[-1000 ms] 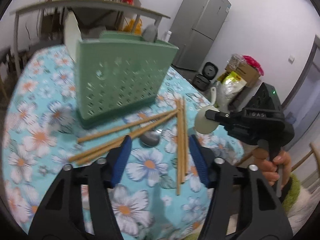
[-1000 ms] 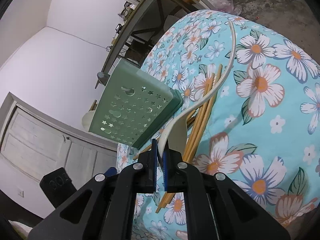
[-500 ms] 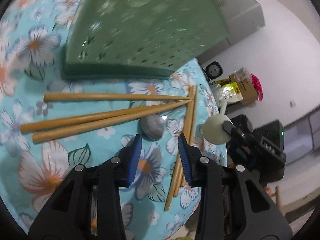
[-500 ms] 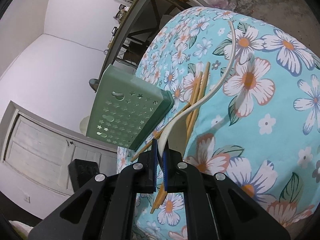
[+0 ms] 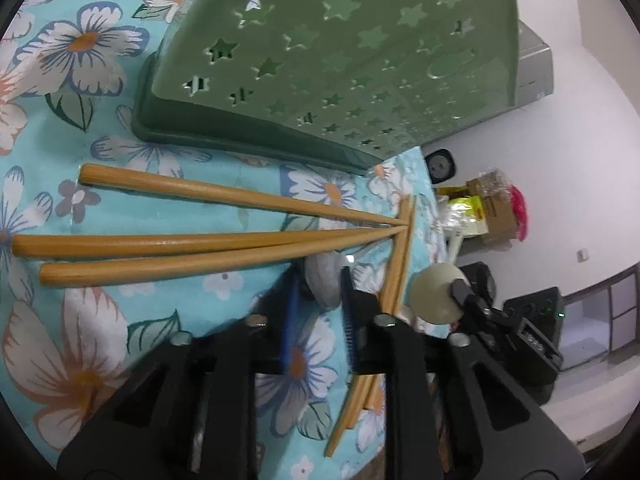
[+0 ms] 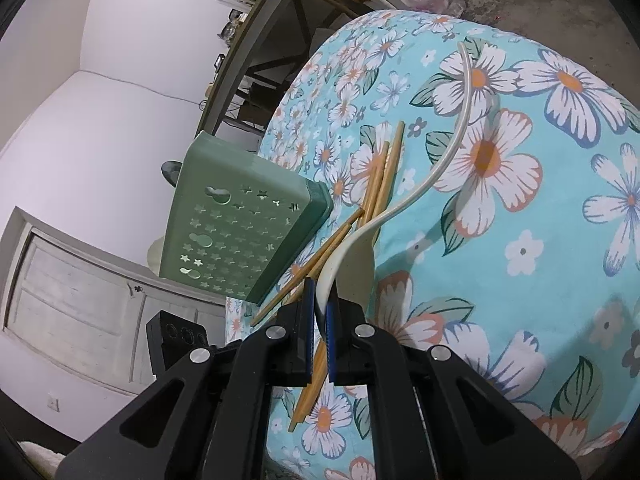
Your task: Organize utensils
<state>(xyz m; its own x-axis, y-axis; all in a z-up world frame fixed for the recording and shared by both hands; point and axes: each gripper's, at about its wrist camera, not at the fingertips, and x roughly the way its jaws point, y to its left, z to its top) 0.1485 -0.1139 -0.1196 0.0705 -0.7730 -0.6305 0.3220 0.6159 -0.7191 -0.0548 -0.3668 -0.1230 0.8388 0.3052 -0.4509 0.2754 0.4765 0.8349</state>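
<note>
A green perforated utensil holder [image 5: 340, 60] stands on the floral tablecloth; it also shows in the right wrist view [image 6: 240, 236]. Several bamboo chopsticks [image 5: 180, 242] lie in front of it. A grey spoon bowl [image 5: 325, 282] lies between the blue pads of my left gripper [image 5: 318, 298], which is narrowly open around it. My right gripper [image 6: 318, 312] is shut on the bowl of a cream spoon [image 6: 404, 196], whose handle curves away over the cloth. The cream spoon bowl [image 5: 438, 294] and the right gripper show at the right of the left wrist view.
More chopsticks [image 6: 380, 176] lie under the cream spoon. The table edge [image 5: 432, 200] drops off just right of the chopsticks. A shelf rack [image 6: 280, 20] stands beyond the table. Boxes and bags [image 5: 492, 208] sit on the floor.
My left gripper has moved down and forward to the grey spoon bowl and its jaws have narrowed around it. My right gripper keeps holding the cream spoon, almost still.
</note>
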